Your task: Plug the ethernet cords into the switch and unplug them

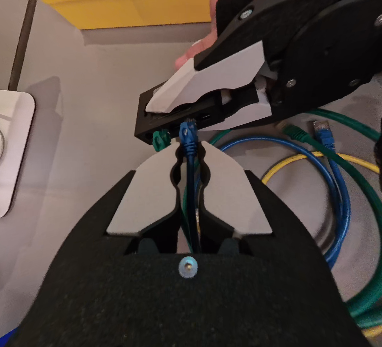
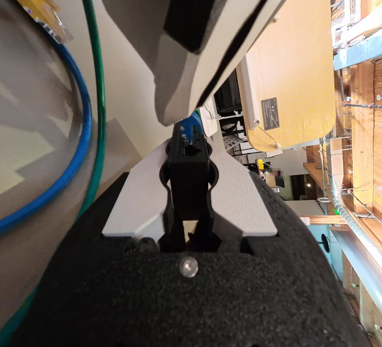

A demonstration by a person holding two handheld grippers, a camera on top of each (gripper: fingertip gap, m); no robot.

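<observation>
My right gripper (image 2: pixel 188 151) is shut on the black switch (image 2: pixel 188 171) and holds it tilted above the grey table; one of its white fingers (image 1: pixel 186 84) lies over the switch (image 1: pixel 157 118) in the left wrist view. My left gripper (image 1: pixel 189 148) is shut on the blue cord (image 1: pixel 190 171) just behind its plug (image 1: pixel 187 130), which sits at a middle port. A green plug (image 1: pixel 159 138) is in the port to its left. An open port (image 2: pixel 191 151) faces the right wrist camera, with the blue plug (image 2: pixel 189 130) beyond it.
Loose blue (image 1: pixel 339 202), green (image 1: pixel 368 202) and yellow (image 1: pixel 289 160) cords coil on the table at right, with a free green plug (image 1: pixel 293 132) and blue plug (image 1: pixel 322 132). A white rounded device (image 1: pixel 12 151) lies at left. A yellow plug (image 2: pixel 41 16) lies near the right gripper.
</observation>
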